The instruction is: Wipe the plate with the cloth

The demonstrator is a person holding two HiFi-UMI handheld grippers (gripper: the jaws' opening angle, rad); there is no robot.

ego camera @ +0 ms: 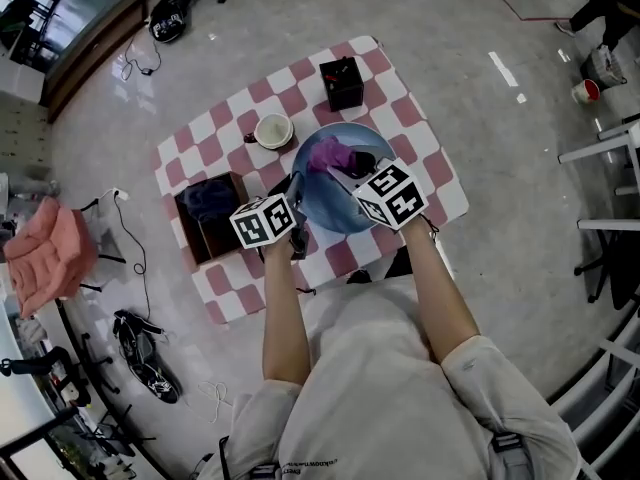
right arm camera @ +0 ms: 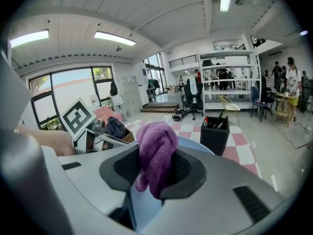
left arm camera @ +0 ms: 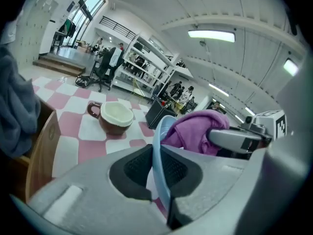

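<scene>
Plate (ego camera: 335,208) rim is being clamped by the left hand-held gripper (left arm camera: 159,170) so it is being kept steady. Purple cloth (right arm camera: 156,146) is being pinched by the right hand-held gripper (right arm camera: 155,168) and pressed against the plate for wiping.

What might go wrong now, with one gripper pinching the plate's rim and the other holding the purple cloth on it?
The left gripper grips only the plate by its thin rim, so wiping pressure may twist it loose. The right gripper pinches a bunched fold of the cloth, which might slip out. The mug stands close by the plate; a swing may knock it.
</scene>
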